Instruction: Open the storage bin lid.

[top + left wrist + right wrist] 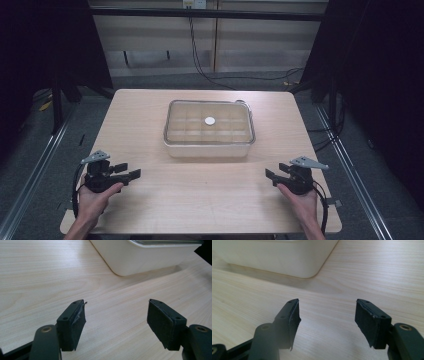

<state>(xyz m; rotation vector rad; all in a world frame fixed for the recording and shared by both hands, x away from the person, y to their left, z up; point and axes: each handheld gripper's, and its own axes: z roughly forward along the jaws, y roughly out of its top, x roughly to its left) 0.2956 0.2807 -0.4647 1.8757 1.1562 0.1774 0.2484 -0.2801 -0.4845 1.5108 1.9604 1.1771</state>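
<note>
Overhead, the lidded box (209,128) shows a white disc (209,120); both tools spread, empty.

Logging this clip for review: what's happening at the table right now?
A person sits at a wooden table with a hand-held gripper in each hand. The left hand-held gripper and the right hand-held gripper rest near the front corners, jaws open and holding nothing, both pointing inward. Between and beyond them, at mid-table, stands a white rectangular container with a clear lid on it; a small white round piece shows at the lid's centre. Nothing is being touched.
</note>
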